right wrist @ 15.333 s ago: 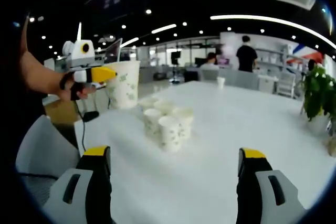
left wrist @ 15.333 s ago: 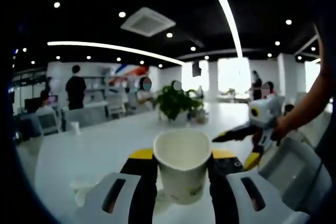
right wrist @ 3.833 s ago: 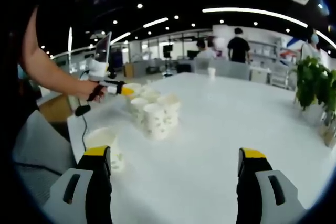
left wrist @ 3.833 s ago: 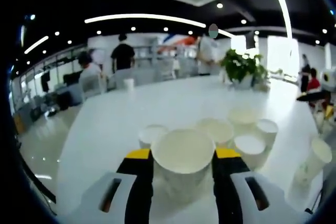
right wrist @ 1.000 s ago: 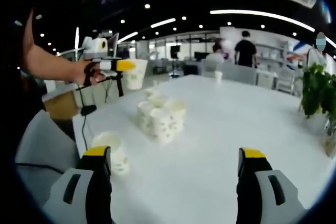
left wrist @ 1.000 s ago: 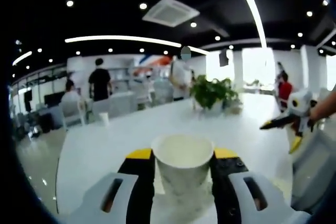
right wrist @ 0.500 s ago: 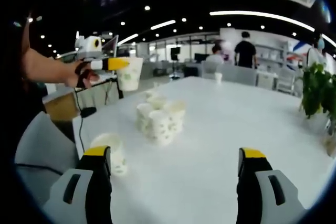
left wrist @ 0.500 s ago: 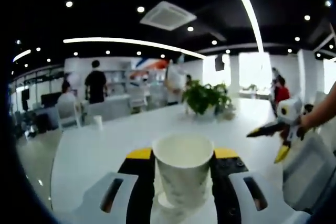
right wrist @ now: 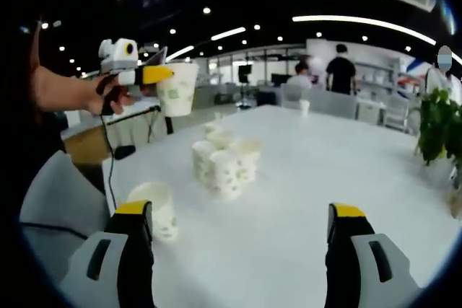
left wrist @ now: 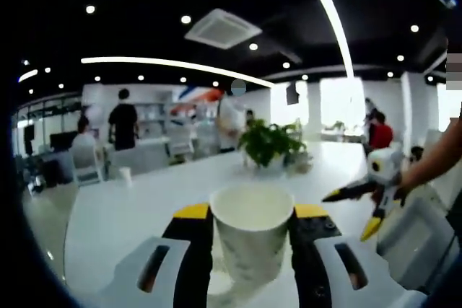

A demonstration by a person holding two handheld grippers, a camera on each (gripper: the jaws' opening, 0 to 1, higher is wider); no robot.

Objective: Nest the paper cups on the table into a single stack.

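Lifted higher since half second ago: left gripper (right wrist: 160,75), clamped on white paper cup with green print (left wrist: 251,239), above white bench (right wrist: 303,200). Right gripper (right wrist: 242,239) wide open, idle. Advice: centre over lone cup (right wrist: 156,210) near cluster (right wrist: 224,160), lower straight.

Bare table (right wrist: 303,200) lies open ahead of the right tool (right wrist: 242,250). To its left stand a cup cluster (right wrist: 225,160) and a lone cup (right wrist: 155,210), seemingly apart.

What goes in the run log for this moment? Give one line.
left hand-held gripper: shut on cup, raised above table | right hand-held gripper: open | cluster and lone cup on table
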